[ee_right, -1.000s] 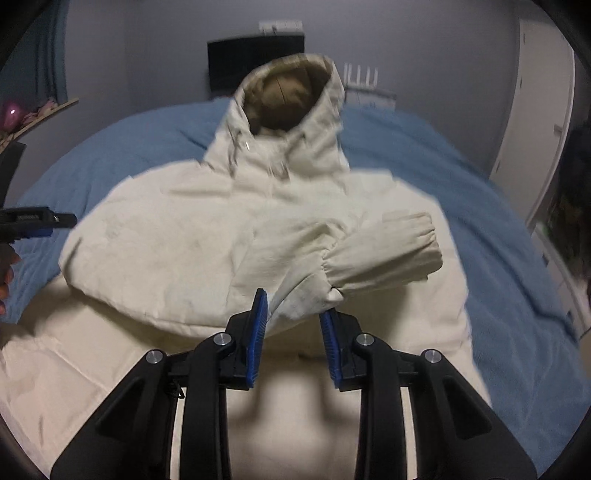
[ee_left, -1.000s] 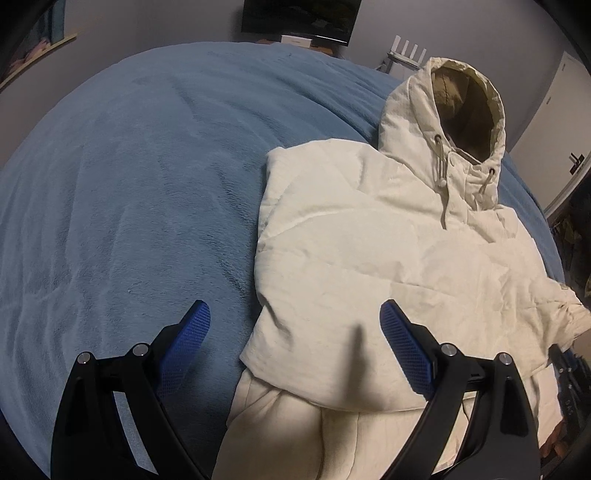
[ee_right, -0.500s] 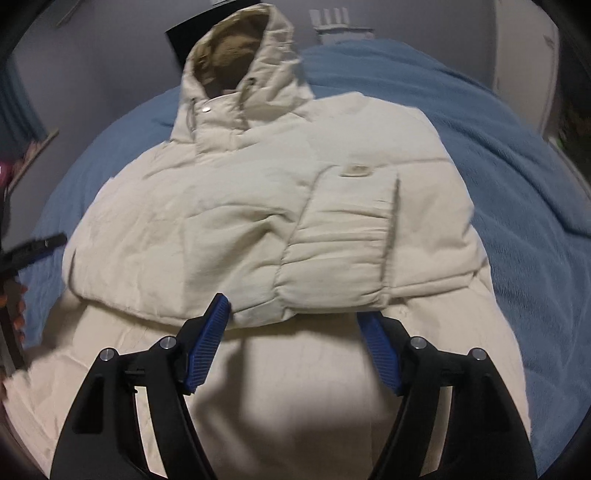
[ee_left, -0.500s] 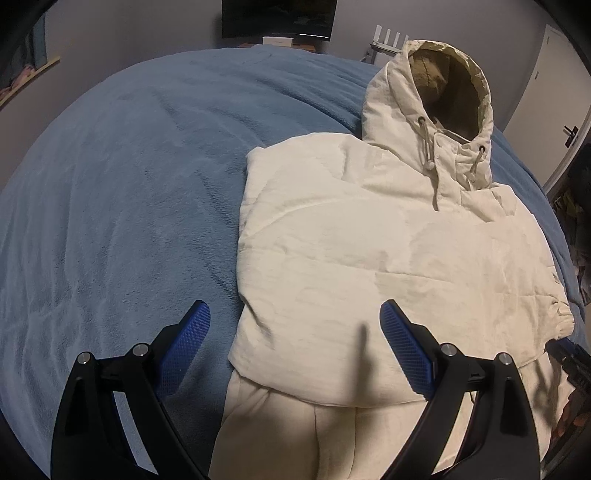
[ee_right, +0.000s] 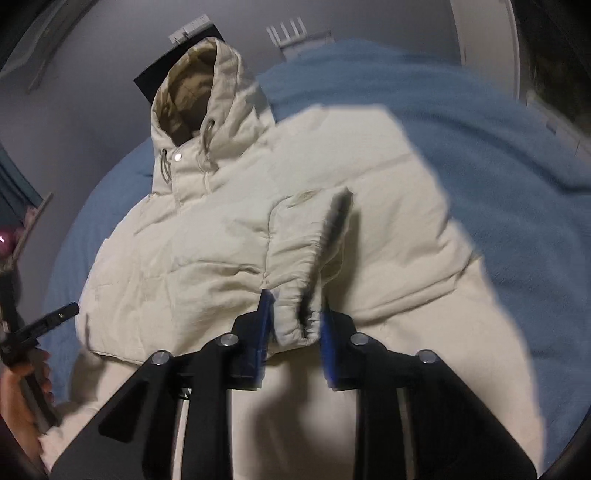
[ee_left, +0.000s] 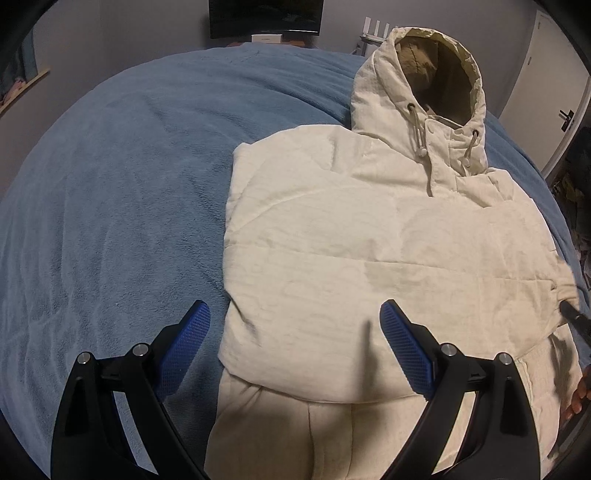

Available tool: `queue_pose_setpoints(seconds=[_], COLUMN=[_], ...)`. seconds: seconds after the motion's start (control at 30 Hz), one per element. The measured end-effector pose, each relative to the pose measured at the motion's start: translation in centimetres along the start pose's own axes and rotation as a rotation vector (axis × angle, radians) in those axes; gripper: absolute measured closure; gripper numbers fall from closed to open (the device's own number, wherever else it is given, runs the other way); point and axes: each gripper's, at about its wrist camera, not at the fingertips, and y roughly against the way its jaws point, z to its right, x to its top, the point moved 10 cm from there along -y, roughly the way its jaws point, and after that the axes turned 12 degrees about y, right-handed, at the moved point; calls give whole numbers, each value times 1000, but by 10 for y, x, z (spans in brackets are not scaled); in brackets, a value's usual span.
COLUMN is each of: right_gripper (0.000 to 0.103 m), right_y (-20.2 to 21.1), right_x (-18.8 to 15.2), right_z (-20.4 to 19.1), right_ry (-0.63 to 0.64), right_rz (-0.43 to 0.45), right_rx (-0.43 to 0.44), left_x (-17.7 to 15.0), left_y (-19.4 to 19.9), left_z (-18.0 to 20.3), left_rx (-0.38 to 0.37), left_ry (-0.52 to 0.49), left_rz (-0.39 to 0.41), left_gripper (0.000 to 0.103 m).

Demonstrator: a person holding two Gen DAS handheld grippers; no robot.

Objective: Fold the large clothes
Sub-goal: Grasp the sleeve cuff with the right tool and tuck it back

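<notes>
A cream hooded jacket [ee_left: 369, 251] is laid flat, front up, on a blue blanket [ee_left: 118, 206] covering the bed; the hood [ee_left: 424, 85] points toward the far wall, where a dark screen [ee_left: 264, 16] is seen. In the left wrist view, the left gripper [ee_left: 295, 332] is held above the jacket's near-left part, jaws spread wide with nothing between them: the left blue pad [ee_left: 183, 347] sits over the blanket just beside the jacket's edge, and the right pad over the cream fabric. Contact with the fabric cannot be confirmed. A folded-over layer is seen across the chest, its lower edge just ahead of the pads. In the right wrist view, the right gripper [ee_right: 295, 325] is nearly closed around the sleeve cuff [ee_right: 299, 314]; the gathered cuff end is bracketed by both blue pads [ee_right: 263, 325]. The frame is motion-blurred, so whether the pads are actually clamped on the cuff cannot be told. The sleeve [ee_right: 295, 240] is folded across the jacket's front, running up from the cuff toward the hood. The left gripper and the hand [ee_right: 22, 391] holding it are visible at the left edge of the right wrist view, beside the jacket's side.
</notes>
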Motion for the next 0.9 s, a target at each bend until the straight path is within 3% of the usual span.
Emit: queue_pose_setpoints(seconds=[0.13,0.37,0.63,0.77,0.87,0.9], right_gripper=[85,85,85,85,79,71], right_y=[21,-12,-1,1,-3,-2], right_x=[15,-17,-15,-18,-22,-21], right_z=[7,24,15,12,17,18], right_ry=[25,34,105,133,117,118], right_rz=[64,-102,-113,-119,-142,-140], right_rx=[-46,-111,-119,-116,-113,-124], left_x=[-1,-2,-1,-3,-4,-4], left_y=[1,-2,-8,-8,-7,-6], left_z=[1,-1,-24,-17,-9,-6], left_rx=[-3,3,-7,-8,1,6], left_ry=[-7,-5,107,80,34,19], left_rz=[1,-9,-24,-27,-19,-16], left_gripper=[13,13,13,13,13,13])
